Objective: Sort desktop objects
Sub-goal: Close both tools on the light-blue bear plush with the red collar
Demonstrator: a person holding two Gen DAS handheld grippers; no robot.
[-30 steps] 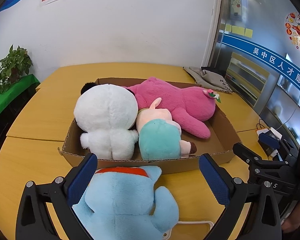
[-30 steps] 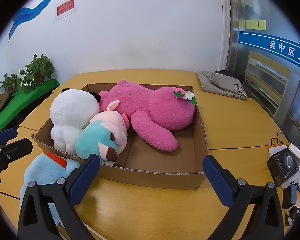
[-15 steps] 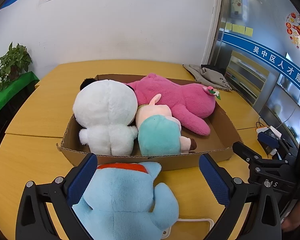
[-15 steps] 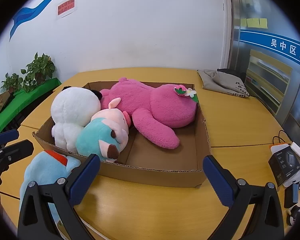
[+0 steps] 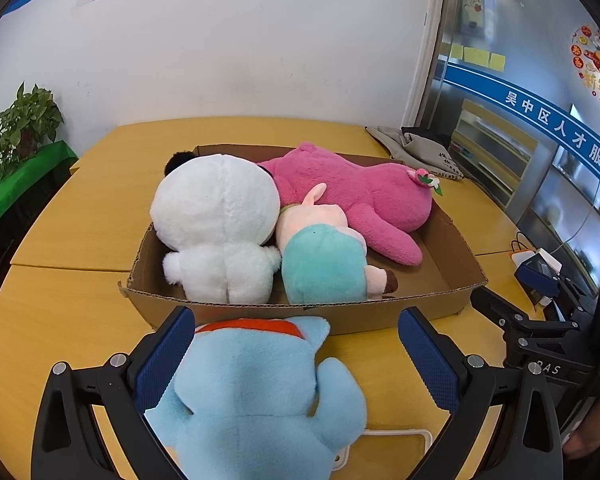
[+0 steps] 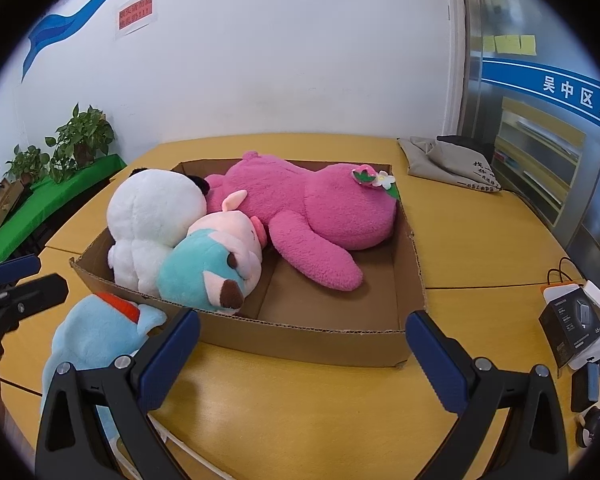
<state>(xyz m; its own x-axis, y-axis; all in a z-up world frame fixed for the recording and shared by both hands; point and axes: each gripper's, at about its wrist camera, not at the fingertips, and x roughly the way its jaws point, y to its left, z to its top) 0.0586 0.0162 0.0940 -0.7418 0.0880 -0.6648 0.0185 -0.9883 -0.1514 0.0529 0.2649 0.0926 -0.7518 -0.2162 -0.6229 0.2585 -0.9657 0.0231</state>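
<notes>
On the yellow counter, a cardboard box holds pink, white and teal plush toys; a blue plush toy lies outside its near wall, between the left gripper's spread jaws. The right gripper is likewise released.

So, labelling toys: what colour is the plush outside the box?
Light blue plush with a red collar; left wrist view.

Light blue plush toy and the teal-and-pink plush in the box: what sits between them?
Only the cardboard box's near wall. In the left wrist view the light blue plush toy lies outside against it, the teal-and-pink plush just inside.
</notes>
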